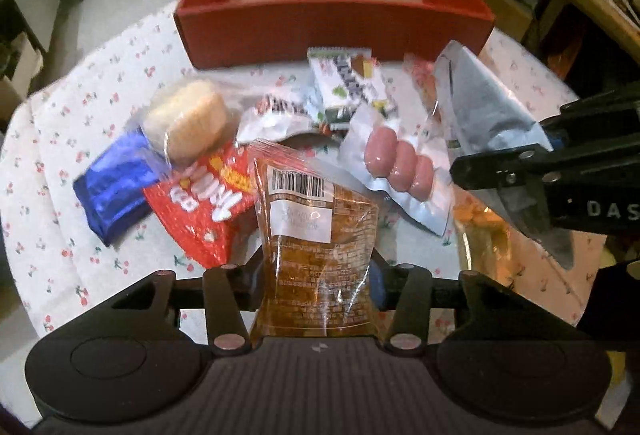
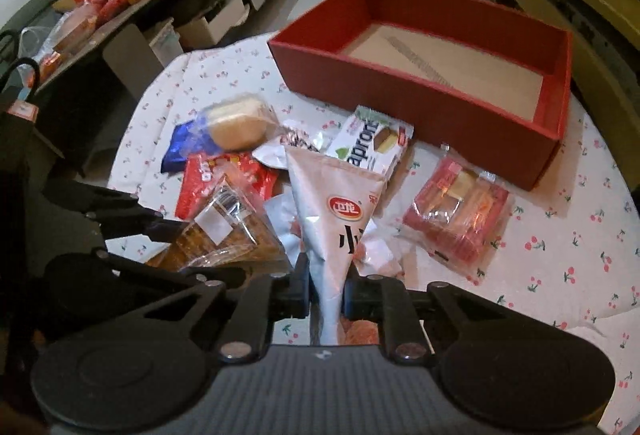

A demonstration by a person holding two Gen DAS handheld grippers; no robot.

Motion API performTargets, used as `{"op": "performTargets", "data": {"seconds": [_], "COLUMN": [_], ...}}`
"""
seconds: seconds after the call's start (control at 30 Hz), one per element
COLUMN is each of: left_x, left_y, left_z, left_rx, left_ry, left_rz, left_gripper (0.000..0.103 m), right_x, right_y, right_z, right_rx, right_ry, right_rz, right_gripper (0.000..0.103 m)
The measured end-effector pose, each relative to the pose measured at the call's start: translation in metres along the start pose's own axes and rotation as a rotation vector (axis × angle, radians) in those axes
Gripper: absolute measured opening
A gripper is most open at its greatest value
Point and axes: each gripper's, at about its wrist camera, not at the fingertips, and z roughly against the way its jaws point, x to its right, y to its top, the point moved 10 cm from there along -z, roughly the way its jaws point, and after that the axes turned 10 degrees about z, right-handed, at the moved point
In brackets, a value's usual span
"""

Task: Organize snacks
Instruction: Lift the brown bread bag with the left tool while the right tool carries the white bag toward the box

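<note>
Snacks: your left gripper [image 1: 316, 271] is clamped on the brown pack [image 1: 316, 231] (soft, crinkly, crushable), your right gripper [image 2: 326, 287] on the grey pouch [image 2: 336, 211], light and slippery. Red box [image 2: 440, 107] sits ahead of both; grip near the seams.

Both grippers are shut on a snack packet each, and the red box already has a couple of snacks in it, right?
Not quite: the red box holds no snacks. The right wrist view shows only its bare cardboard floor. The rest stands: the left gripper is shut on the clear brown packet, and the right gripper is shut on the pale packet.
</note>
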Motion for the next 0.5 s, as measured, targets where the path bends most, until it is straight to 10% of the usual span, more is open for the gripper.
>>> {"op": "performTargets", "data": {"seconds": [0.5], "left_x": [-0.001], "left_y": [0.028], "left_z": [0.028], "left_rx": [0.11], "left_ry": [-0.059], "left_rz": [0.079], "left_gripper": [0.056], "right_x": [-0.007], "right_y": [0.018], "right_z": [0.012], "right_rx": [0.064], "right_ry": [-0.067], "right_rz": [0.055], "right_gripper": [0.031]}}
